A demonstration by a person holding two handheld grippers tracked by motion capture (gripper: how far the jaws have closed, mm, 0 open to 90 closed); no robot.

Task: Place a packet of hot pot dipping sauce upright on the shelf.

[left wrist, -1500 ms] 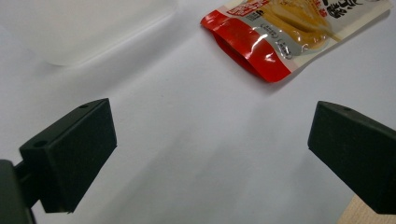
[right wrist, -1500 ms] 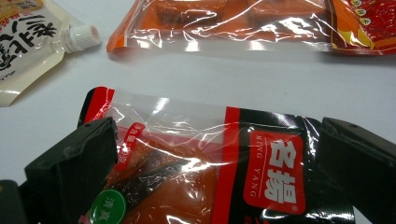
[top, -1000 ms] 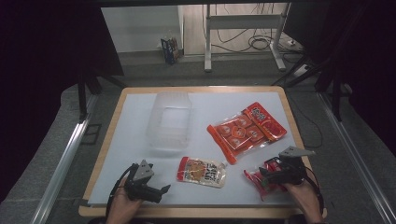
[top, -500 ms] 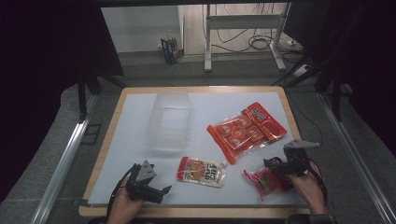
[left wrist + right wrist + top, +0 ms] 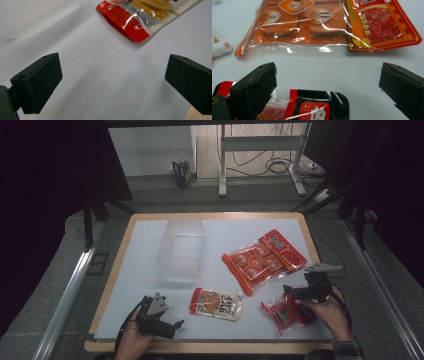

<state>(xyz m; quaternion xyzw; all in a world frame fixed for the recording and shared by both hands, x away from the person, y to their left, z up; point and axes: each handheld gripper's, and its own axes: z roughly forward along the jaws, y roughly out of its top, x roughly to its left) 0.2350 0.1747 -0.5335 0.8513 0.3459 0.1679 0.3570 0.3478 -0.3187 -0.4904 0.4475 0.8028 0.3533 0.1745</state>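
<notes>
Currently on the bench [image 5: 130, 270]:
- Right gripper [image 5: 300, 295]: jaws wide apart, empty, poised just over the red packet [image 5: 287, 314] at the near right edge.
- Left gripper [image 5: 167, 324]: jaws apart, empty, near left, beside the noodle pouch [image 5: 216, 303].
- Clear tub [image 5: 181, 249]: centre-left.
- Orange pack [image 5: 252, 263]: behind the red packet.

Your two grippers are black; the left gripper [image 5: 161, 321] and right gripper [image 5: 299, 294] each carry a grey three-cornered plate, and your right cuff [image 5: 347, 349] is plaid
</notes>
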